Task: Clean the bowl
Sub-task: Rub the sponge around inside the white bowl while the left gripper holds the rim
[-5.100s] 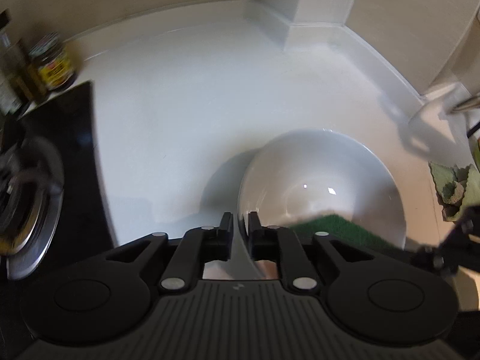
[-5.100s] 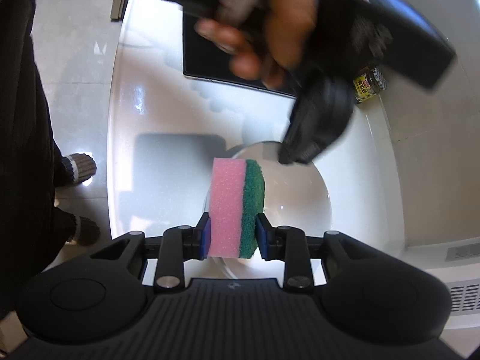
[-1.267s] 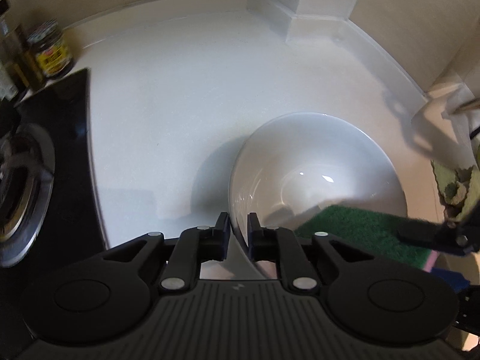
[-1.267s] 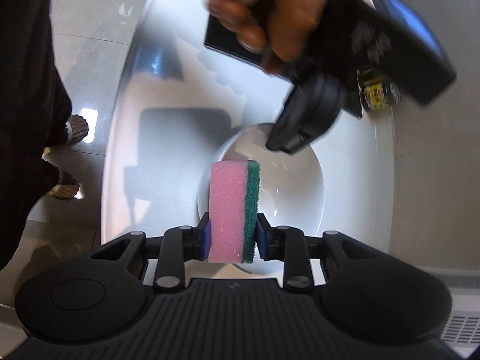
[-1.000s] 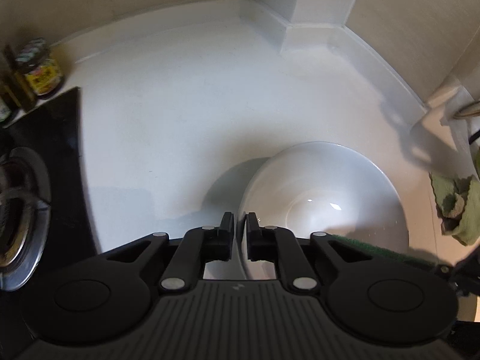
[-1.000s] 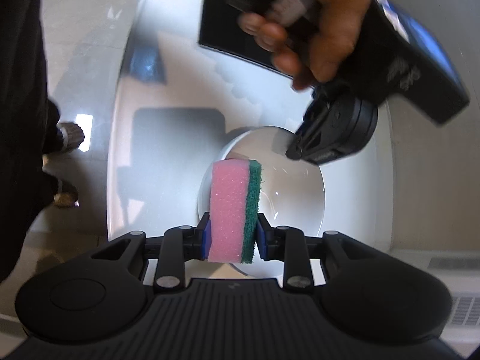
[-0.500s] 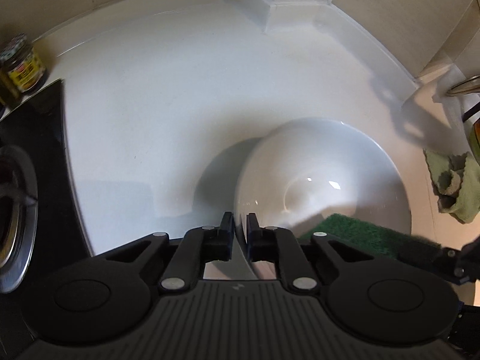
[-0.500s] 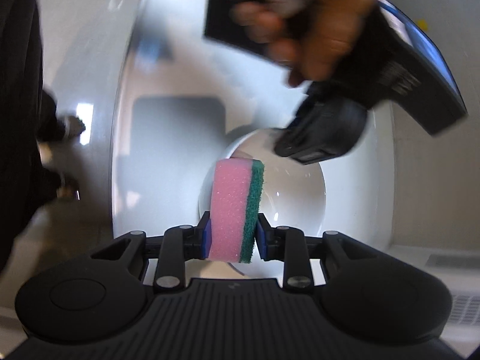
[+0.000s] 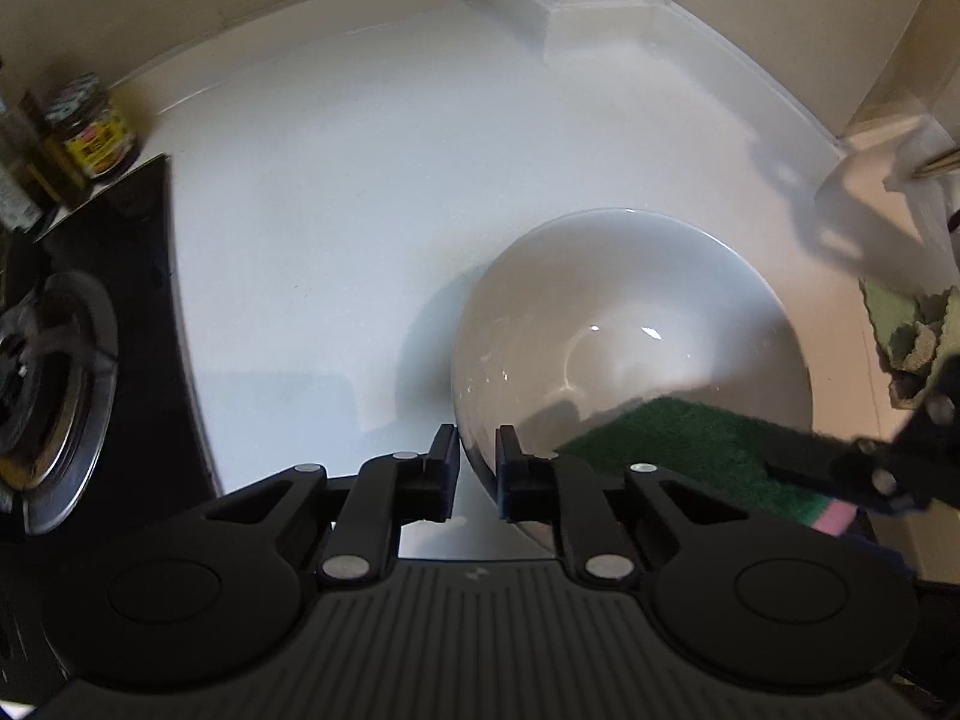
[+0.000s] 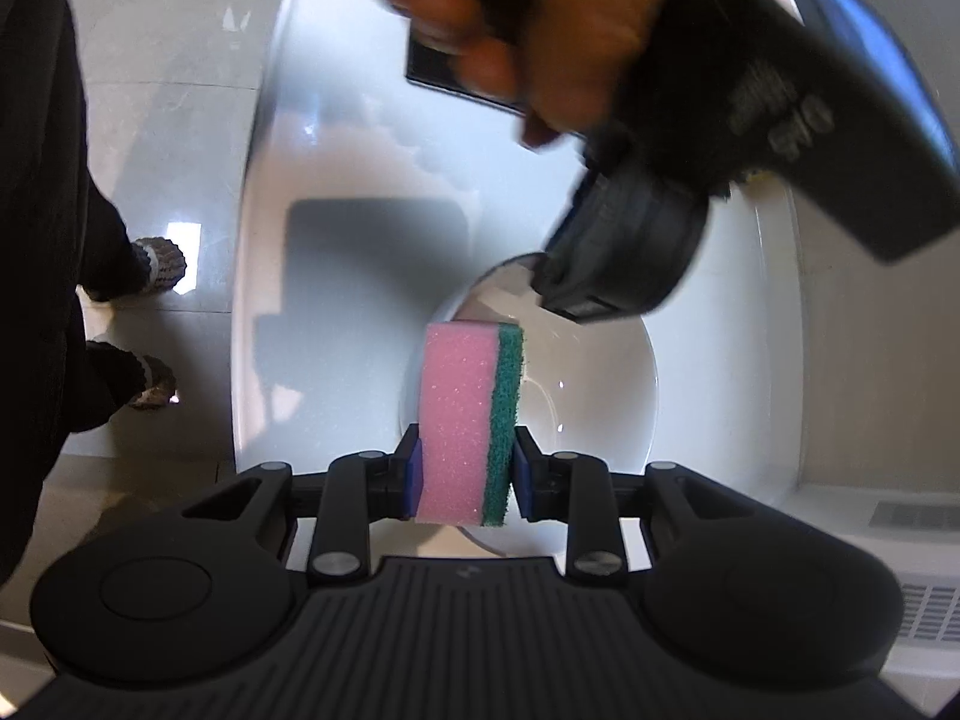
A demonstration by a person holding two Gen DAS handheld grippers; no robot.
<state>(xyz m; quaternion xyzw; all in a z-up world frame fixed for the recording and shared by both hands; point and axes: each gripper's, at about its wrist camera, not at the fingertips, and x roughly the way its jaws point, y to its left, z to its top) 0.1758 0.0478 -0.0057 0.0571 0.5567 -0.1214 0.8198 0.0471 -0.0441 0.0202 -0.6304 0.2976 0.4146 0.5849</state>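
A white bowl (image 9: pixel 630 324) stands on the white counter (image 9: pixel 360 210). My left gripper (image 9: pixel 477 468) straddles the bowl's near rim, one finger outside and one inside, and its jaws are closing on that rim. My right gripper (image 10: pixel 465 468) is shut on a pink and green sponge (image 10: pixel 468 420), held upright over the bowl (image 10: pixel 588 396). In the left wrist view the sponge's green side (image 9: pixel 678 450) reaches into the bowl from the right. In the right wrist view a hand (image 10: pixel 540 30) carries the left gripper's black body over the bowl's far rim.
A black hob (image 9: pixel 138 276) with a burner (image 9: pixel 42 396) lies at the left, with jars (image 9: pixel 90 132) behind it. A green cloth (image 9: pixel 912 324) sits at the right. Walls close the counter at the back. The person's feet (image 10: pixel 156 264) stand on the floor beside the counter edge.
The sponge has come further into the bowl from the right. The left gripper has stayed on the rim while tilting slightly. The hand above the bowl has shifted a little.
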